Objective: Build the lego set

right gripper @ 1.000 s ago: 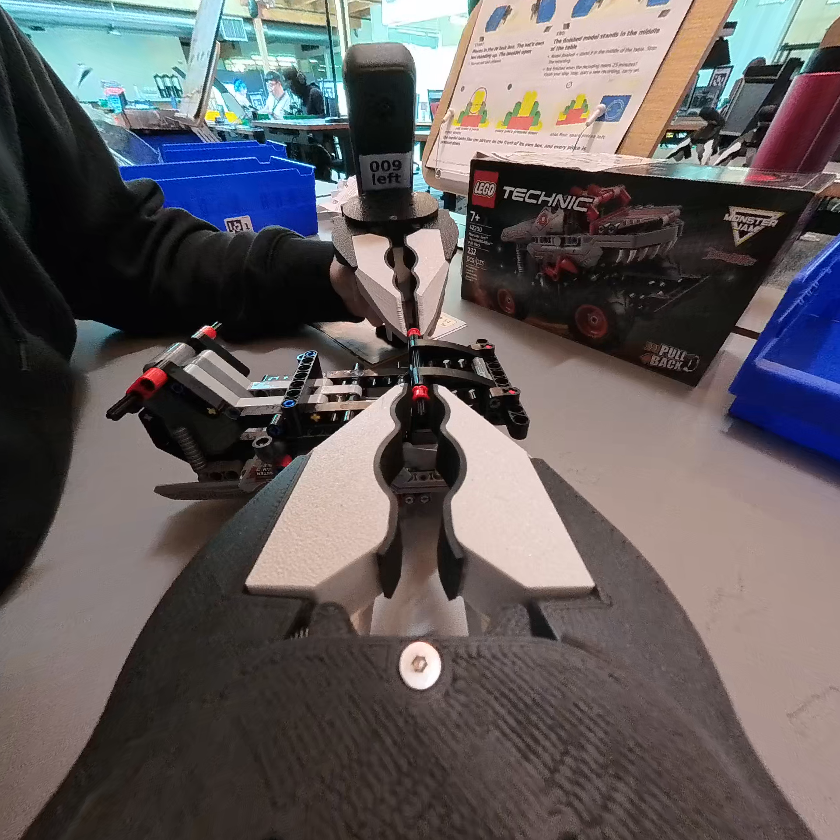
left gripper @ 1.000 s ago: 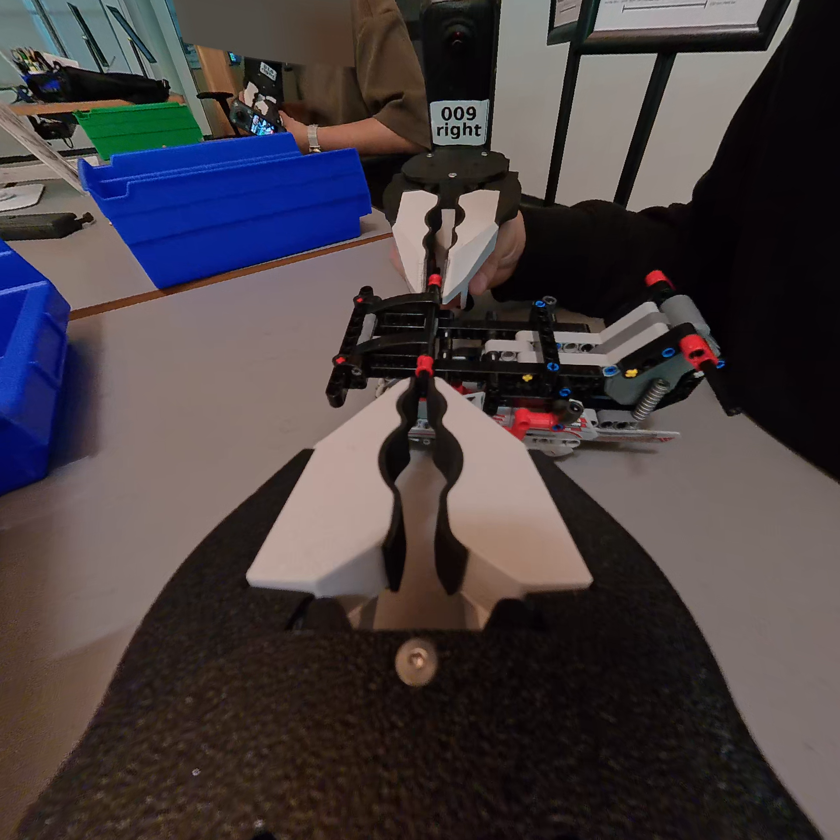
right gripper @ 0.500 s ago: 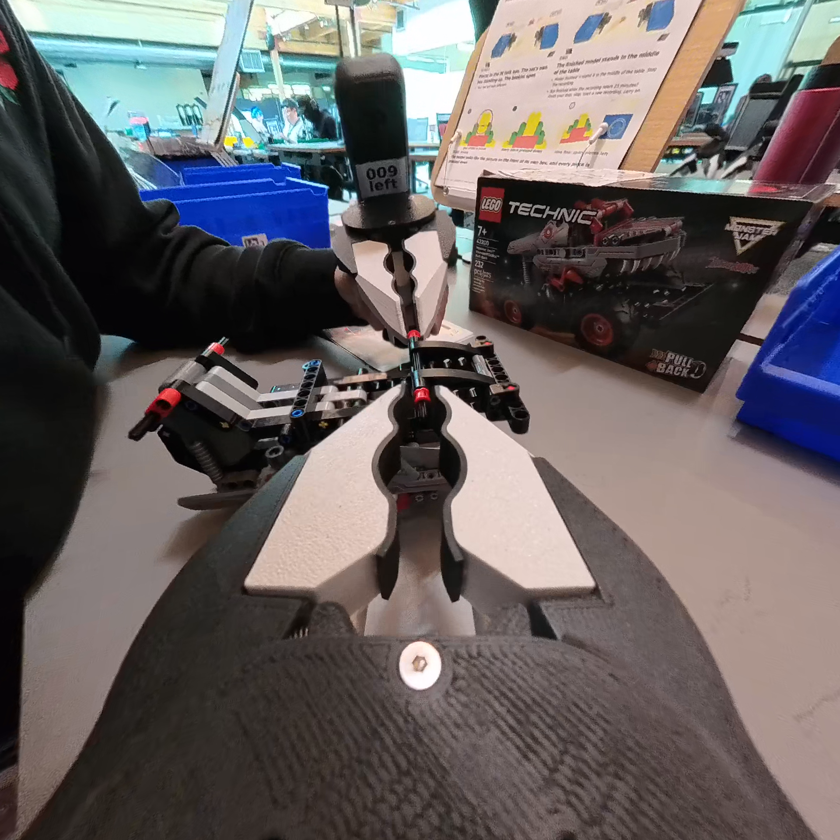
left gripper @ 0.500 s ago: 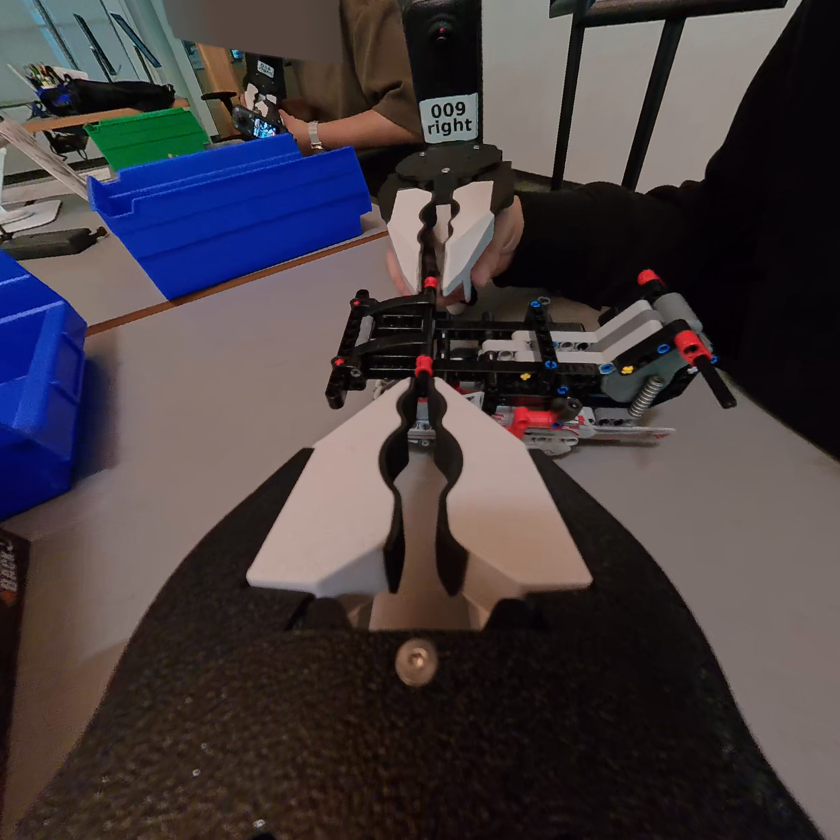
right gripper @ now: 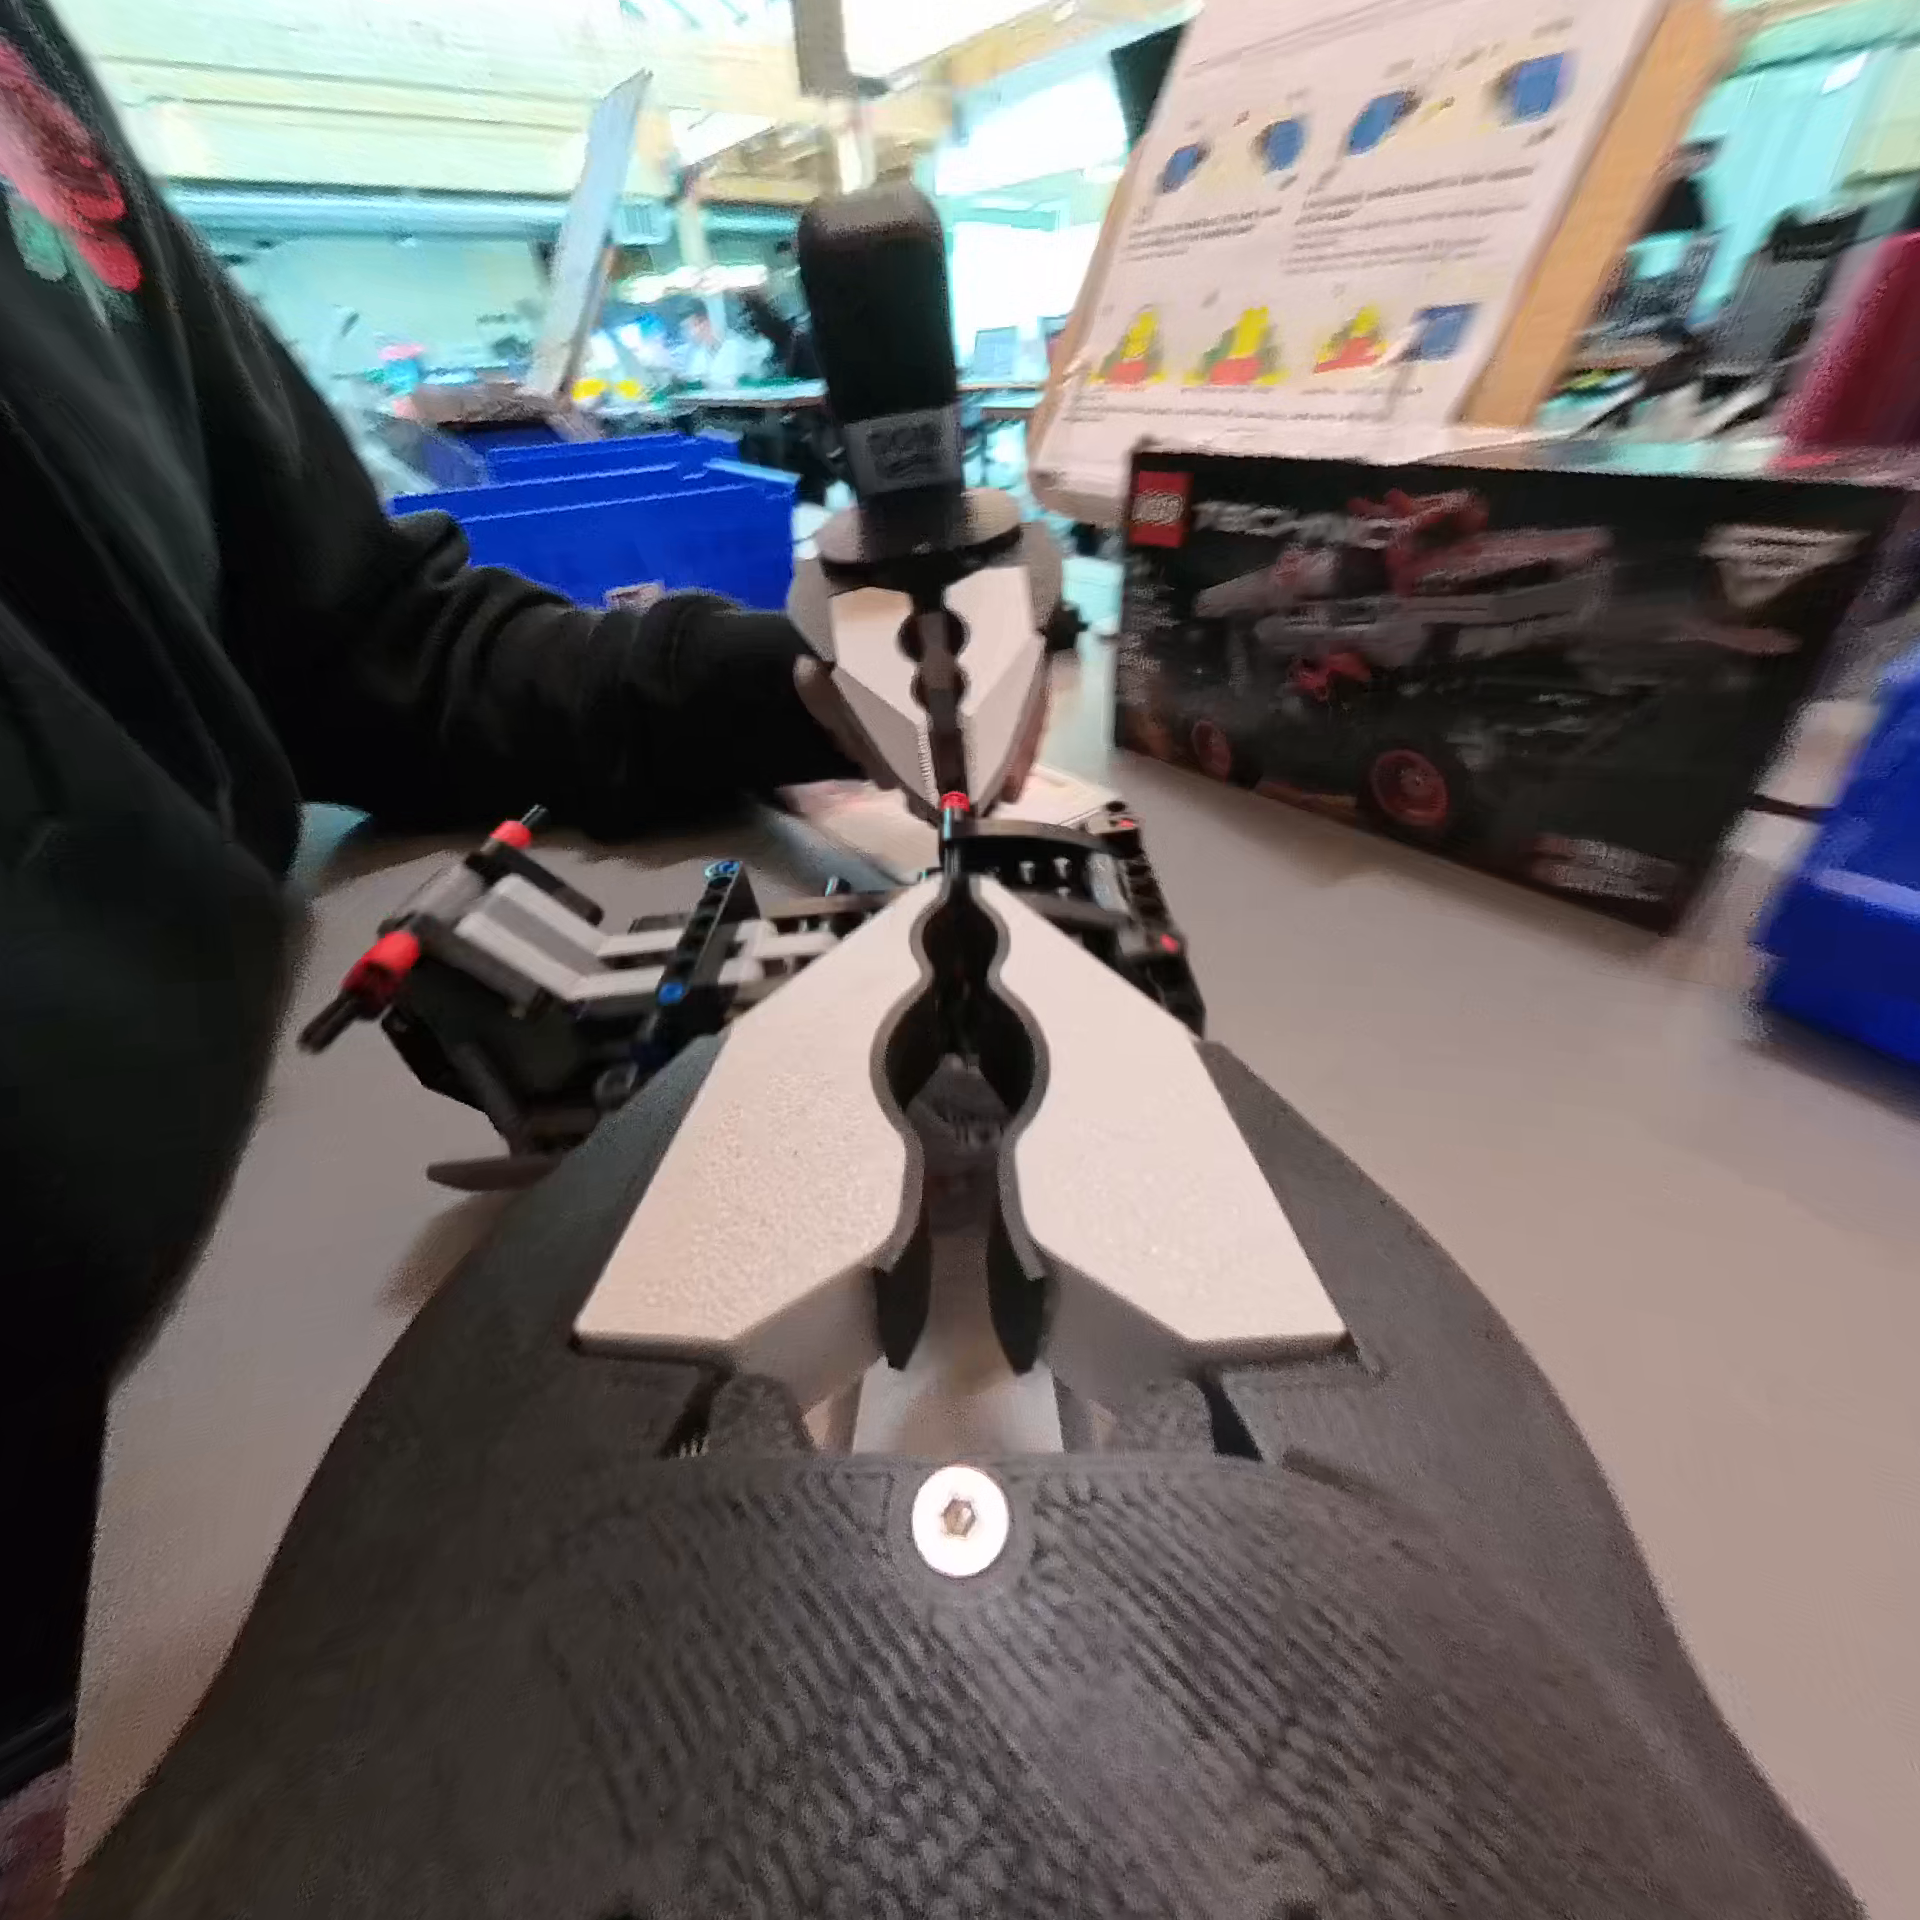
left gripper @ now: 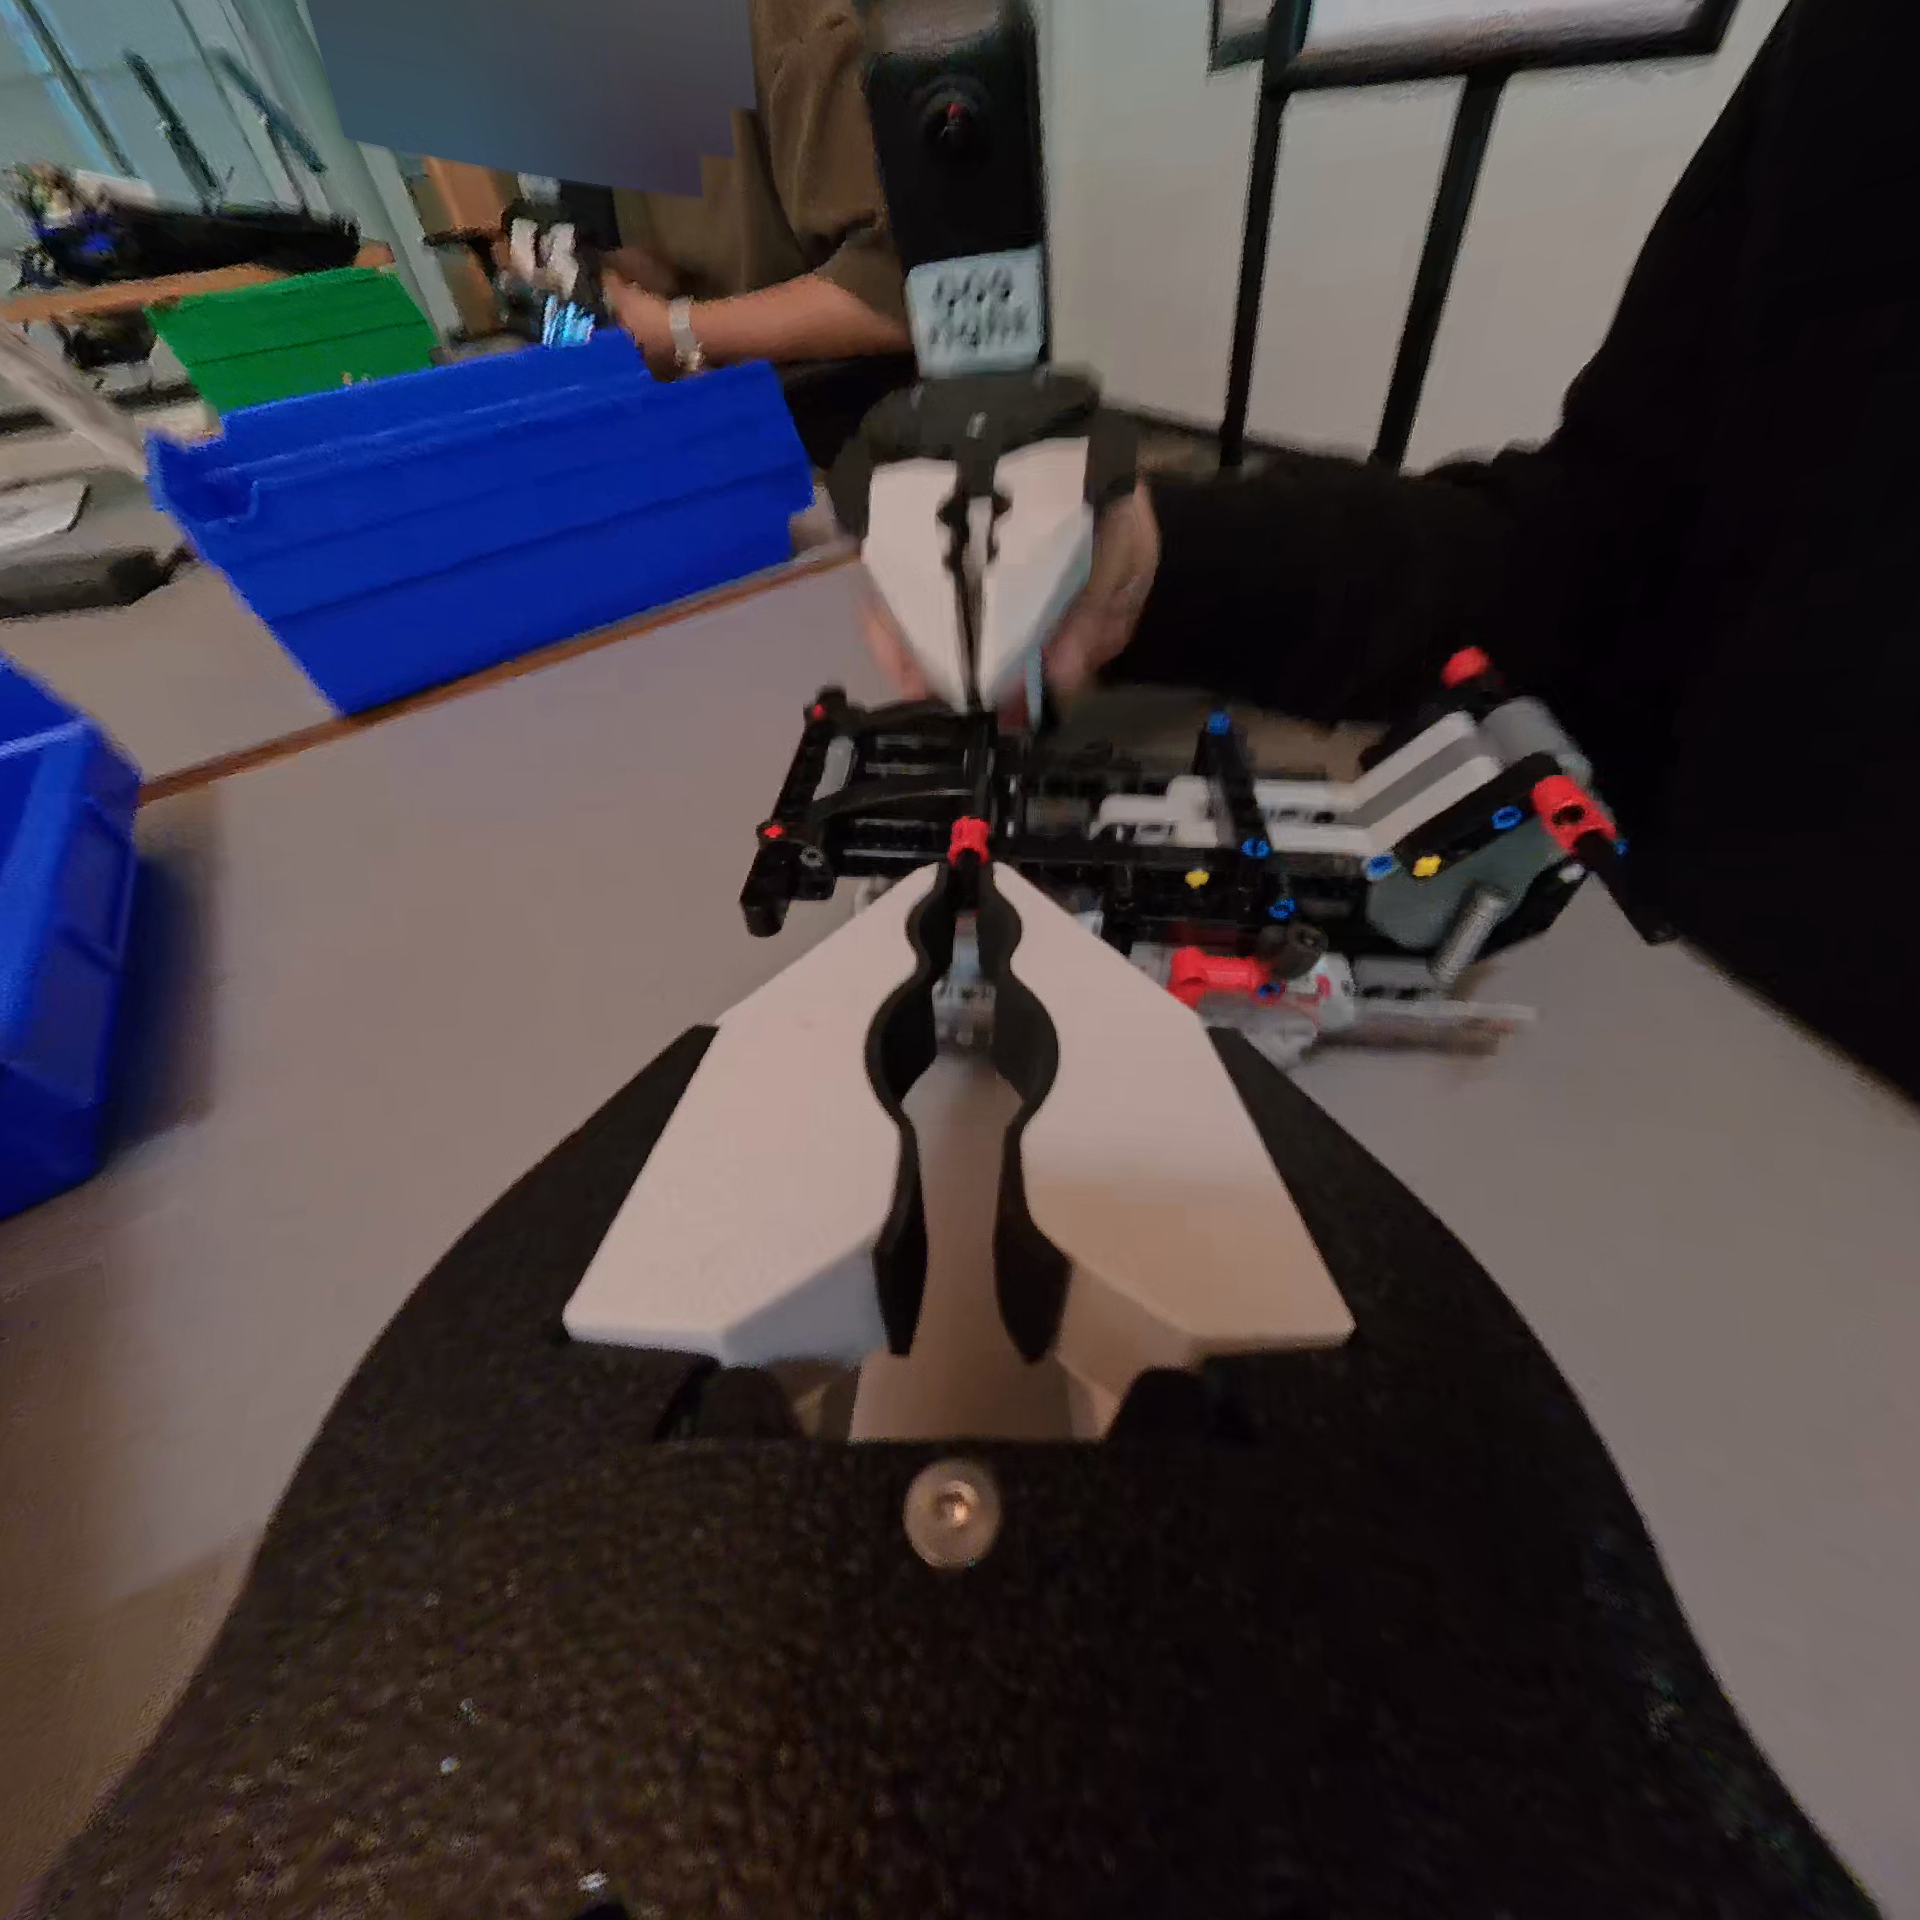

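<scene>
The partly built lego model [left gripper: 1143, 831] is a black frame with grey panels, red pins and a spring, low over the grey table [left gripper: 416, 987]. It also shows in the right wrist view [right gripper: 623, 956]. A thin black axle crosses its front frame. My left gripper [left gripper: 966, 878] is shut on the near axle end, just behind a red bush [left gripper: 968, 834]. My right gripper [left gripper: 971, 696] faces it from the far side, shut on the other axle end. In the right wrist view my right gripper [right gripper: 951, 883] is shut at the frame, with the left gripper [right gripper: 951, 790] opposite. Both views are blurred.
Blue bins [left gripper: 488, 520] stand at the back left, another [left gripper: 52, 935] at the left edge, a green one [left gripper: 291, 332] behind. The dark lego box [right gripper: 1455, 665], an instruction board [right gripper: 1351, 229] and a blue bin [right gripper: 1849, 883] are on the right. A person sits behind. About 5 cm separates my left fingertips from my right.
My right gripper has pushed in closer to the frame; the red bush at its tips no longer shows. Both views have shifted and blurred with the motion. Both grippers stay shut.
</scene>
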The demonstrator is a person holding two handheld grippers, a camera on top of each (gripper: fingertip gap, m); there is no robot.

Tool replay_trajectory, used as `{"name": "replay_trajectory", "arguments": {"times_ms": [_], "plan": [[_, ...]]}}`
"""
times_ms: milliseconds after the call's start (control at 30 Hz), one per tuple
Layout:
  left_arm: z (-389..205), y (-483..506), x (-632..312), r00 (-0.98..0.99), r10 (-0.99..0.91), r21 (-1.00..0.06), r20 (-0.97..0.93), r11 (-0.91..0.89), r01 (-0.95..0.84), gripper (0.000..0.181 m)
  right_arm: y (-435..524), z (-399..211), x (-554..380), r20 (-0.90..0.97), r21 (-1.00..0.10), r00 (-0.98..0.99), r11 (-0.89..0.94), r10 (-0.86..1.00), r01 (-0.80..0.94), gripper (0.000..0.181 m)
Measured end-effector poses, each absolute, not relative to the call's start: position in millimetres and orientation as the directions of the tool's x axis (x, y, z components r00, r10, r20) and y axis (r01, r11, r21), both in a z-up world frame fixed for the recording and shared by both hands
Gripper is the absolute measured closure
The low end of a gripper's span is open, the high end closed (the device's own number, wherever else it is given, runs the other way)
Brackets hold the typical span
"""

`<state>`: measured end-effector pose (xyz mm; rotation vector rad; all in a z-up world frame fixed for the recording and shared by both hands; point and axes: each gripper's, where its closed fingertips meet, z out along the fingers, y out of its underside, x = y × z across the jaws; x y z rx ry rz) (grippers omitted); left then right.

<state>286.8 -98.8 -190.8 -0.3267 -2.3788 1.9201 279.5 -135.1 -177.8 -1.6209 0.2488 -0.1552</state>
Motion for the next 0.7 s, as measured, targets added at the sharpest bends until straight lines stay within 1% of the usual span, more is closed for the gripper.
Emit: {"name": "replay_trajectory", "arguments": {"times_ms": [33,67,100,133,200,233,267,333,400,567,600,667,700], "plan": [[-191.3,-106.1,280.4,-0.971,0.221,-0.971,-0.085,0.2,0.131,0.18,-118.6,-179.9,271.2,-0.048,-0.995,0.981,-0.073,-0.186,-0.063,0.181],[-202.4,-105.4,282.7,-0.967,0.219,-0.943,-0.127,0.276,0.186,0.18,-108.4,-186.4,268.6,-0.023,-0.99,0.985,-0.134,-0.169,-0.046,0.181],[-209.7,-101.5,287.8,-0.97,0.203,-0.924,-0.137,0.326,0.199,0.179,-110.8,-198.8,272.9,0.022,-0.973,0.979,-0.231,-0.203,-0.026,0.181],[-205.8,-99.1,291.1,-0.978,0.177,-0.941,-0.111,0.296,0.161,0.18,-115.2,-195.8,276.1,0.031,-0.973,0.971,-0.229,-0.238,-0.025,0.181],[-202.7,-92.6,295.2,-0.983,0.156,-0.954,-0.097,0.265,0.137,0.18,-131.6,-173.9,275.7,0.029,-0.988,0.958,-0.154,-0.286,-0.016,0.178],[-198.9,-91.2,296.2,-0.983,0.15,-0.957,-0.106,0.253,0.142,0.18,-142.7,-167.1,278.2,0.037,-0.989,0.943,-0.145,-0.33,-0.012,0.164],[-194.5,-91.2,296.0,-0.983,0.151,-0.96,-0.108,0.241,0.143,0.18,-152.6,-165.6,278.6,0.034,-0.988,0.934,-0.155,-0.357,-0.023,0.157],[-190.5,-92.8,293.5,-0.981,0.162,-0.962,-0.109,0.232,0.145,0.18,-166.7,-168.8,277.4,0.008,-0.982,0.921,-0.177,-0.39,-0.066,0.156],[-189.7,-94.1,293.1,-0.981,0.155,-0.961,-0.117,0.23,0.151,0.18,-169.7,-172.2,275.6,-0.034,-0.983,0.916,-0.154,-0.399,-0.104,0.163],[-189.4,-93.9,292.5,-0.981,0.153,-0.96,-0.124,0.231,0.157,0.18,-154.8,-187.1,278.1,-0.083,-0.979,0.92,-0.14,-0.383,-0.147,0.163],[-189.5,-93.7,292.7,-0.98,0.151,-0.959,-0.127,0.233,0.16,0.18,-151.0,-188.1,278.2,-0.087,-0.98,0.925,-0.136,-0.369,-0.147,0.169],[-189.7,-93.0,292.6,-0.98,0.152,-0.958,-0.129,0.235,0.163,0.18,-146.1,-187.5,280.3,-0.081,-0.982,0.931,-0.132,-0.357,-0.136,0.176],[-190.2,-92.3,293.1,-0.98,0.152,-0.958,-0.129,0.238,0.163,0.18,-144.9,-187.0,279.5,-0.076,-0.982,0.936,-0.134,-0.343,-0.129,0.176]]}}
